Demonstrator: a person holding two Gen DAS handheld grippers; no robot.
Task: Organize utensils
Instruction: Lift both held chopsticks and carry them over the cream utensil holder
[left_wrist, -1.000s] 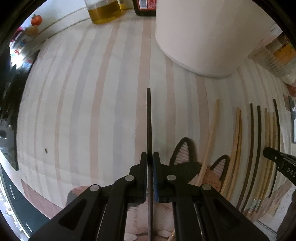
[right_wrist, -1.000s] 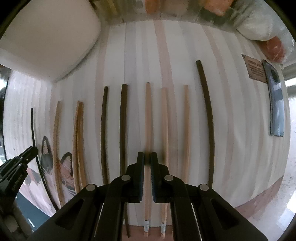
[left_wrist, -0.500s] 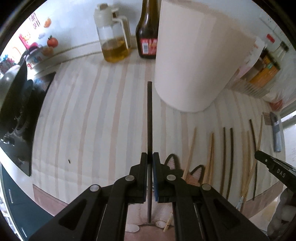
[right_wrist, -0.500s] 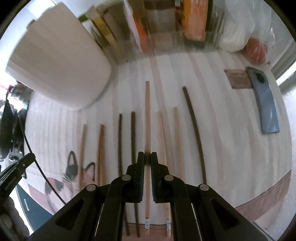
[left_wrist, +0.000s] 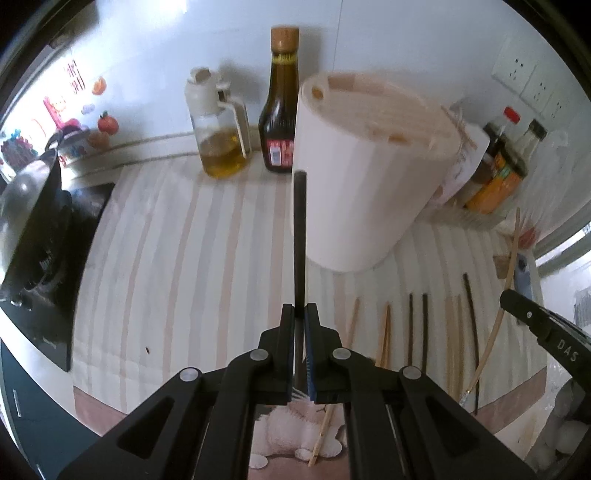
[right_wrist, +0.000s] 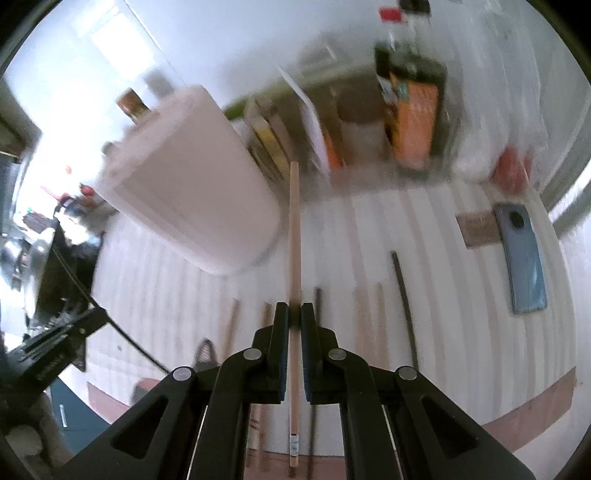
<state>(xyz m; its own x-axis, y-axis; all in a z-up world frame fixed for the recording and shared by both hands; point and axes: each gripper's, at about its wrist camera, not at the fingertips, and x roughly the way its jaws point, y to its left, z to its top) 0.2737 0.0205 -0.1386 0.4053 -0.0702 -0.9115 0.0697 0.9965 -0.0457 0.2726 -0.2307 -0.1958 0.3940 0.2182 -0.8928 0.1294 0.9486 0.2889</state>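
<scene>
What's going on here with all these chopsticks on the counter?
A person is sorting chopsticks with two handheld tools. The left tool grips a dark chopstick, the right tool a light wooden chopstick, both lifted off the striped mat. More chopsticks lie in a row near the white holder.

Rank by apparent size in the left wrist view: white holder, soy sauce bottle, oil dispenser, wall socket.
1. White holder, clearly largest, though also nearest.
2. Soy sauce bottle.
3. Oil dispenser, shorter but wider, so close to the bottle.
4. Wall socket, smallest.
</scene>
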